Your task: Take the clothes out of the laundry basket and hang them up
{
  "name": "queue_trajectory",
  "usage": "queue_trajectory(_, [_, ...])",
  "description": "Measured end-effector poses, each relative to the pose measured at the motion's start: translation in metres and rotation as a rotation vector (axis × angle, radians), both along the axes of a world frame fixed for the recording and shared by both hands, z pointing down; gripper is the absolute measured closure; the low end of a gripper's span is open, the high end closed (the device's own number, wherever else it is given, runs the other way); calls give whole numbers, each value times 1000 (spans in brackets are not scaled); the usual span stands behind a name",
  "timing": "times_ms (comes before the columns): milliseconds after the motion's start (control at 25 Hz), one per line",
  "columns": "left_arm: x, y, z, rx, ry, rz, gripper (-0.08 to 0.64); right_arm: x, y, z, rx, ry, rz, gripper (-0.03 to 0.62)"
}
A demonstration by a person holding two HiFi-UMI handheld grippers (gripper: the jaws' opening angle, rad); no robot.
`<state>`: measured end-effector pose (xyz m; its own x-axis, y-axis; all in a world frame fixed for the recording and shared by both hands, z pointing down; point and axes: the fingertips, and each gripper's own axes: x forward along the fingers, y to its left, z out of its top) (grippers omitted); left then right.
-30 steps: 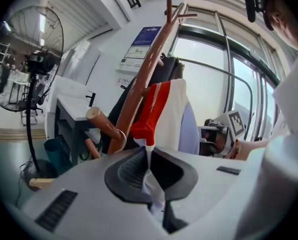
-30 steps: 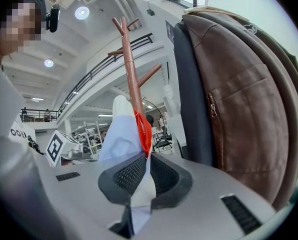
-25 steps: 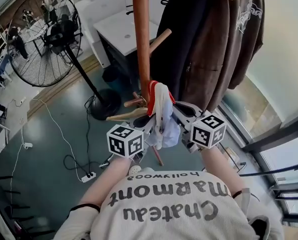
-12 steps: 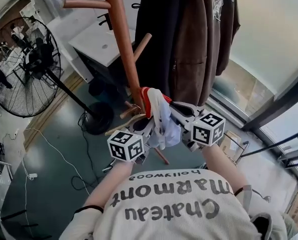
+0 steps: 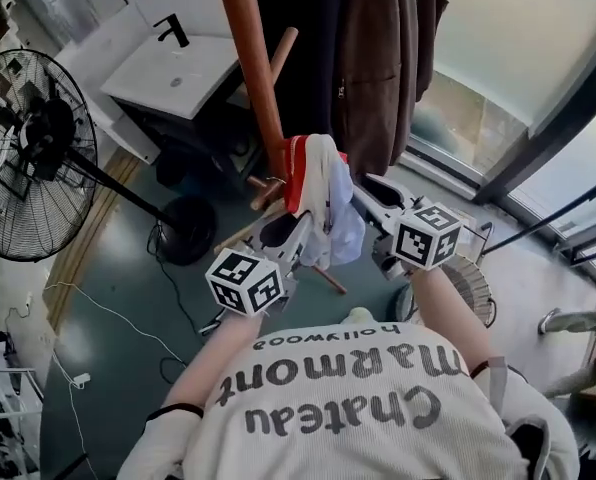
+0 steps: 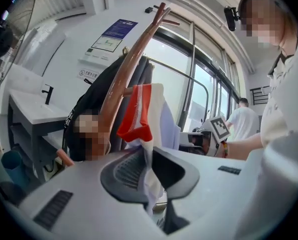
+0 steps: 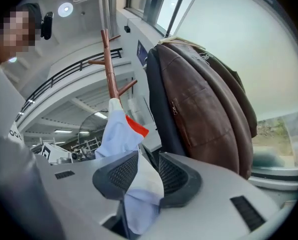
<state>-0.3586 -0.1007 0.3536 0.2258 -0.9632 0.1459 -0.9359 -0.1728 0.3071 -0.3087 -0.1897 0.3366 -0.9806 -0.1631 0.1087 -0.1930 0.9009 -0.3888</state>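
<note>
A white and pale blue garment (image 5: 326, 203) with red trim hangs bunched against the brown coat rack pole (image 5: 253, 58), stretched between my two grippers. My left gripper (image 5: 293, 230) comes at it from the lower left. Its jaws have just been opening a little, and the pads still pinch a fold of the garment (image 6: 148, 134). From the right, my right gripper (image 5: 366, 198) has just been opening its jaws. They stand apart, with the garment (image 7: 121, 129) lying loose in the gap. In both gripper views the cloth hides the fingertips.
Dark and brown jackets (image 5: 373, 58) hang on the rack just behind the garment, the brown one (image 7: 209, 99) close to my right gripper. A standing fan (image 5: 28, 153) and a sink counter (image 5: 173, 68) are at the left. Cables (image 5: 128, 318) trail over the floor. Windows run along the right.
Both grippers carried the garment up closer to the rack pole. The right jaws spread apart and the left jaws eased slightly. The head view swung right, toward the windows.
</note>
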Motion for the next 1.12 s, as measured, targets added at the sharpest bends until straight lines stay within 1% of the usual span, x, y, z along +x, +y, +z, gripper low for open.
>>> queue_trajectory(120, [0, 8, 5, -15, 4, 23, 514, 10, 9, 3, 13, 16, 58, 446])
queue_trajectory(240, [7, 17, 9, -31, 22, 53, 514, 28, 20, 21, 50, 134, 105, 448])
queue_trajectory(320, [15, 22, 11, -35, 18, 83, 514, 47, 26, 31, 67, 186, 152, 450])
queue_trajectory(400, [26, 29, 13, -37, 10, 116, 514, 68, 32, 40, 49, 196, 220, 487])
queue_trajectory(520, [41, 35, 17, -44, 19, 165, 518, 99, 39, 55, -8, 224, 324, 539])
queue_trajectory(680, [64, 36, 23, -45, 30, 217, 522, 142, 48, 74, -59, 285, 440, 543])
queue_trajectory(760, [71, 35, 25, -33, 41, 207, 522, 168, 53, 78, -98, 283, 492, 543])
queue_trajectory(880, [68, 34, 19, 9, 48, 142, 522, 207, 60, 80, -136, 293, 558, 543])
queue_trajectory(960, [65, 37, 17, 21, 46, 104, 522, 231, 60, 82, -153, 300, 605, 543])
queue_trajectory(1040, [63, 40, 19, 19, 54, 80, 520, 248, 58, 83, -180, 285, 646, 543])
queue_trajectory(1120, [63, 43, 22, 22, 52, 67, 520, 256, 56, 84, -195, 267, 656, 543])
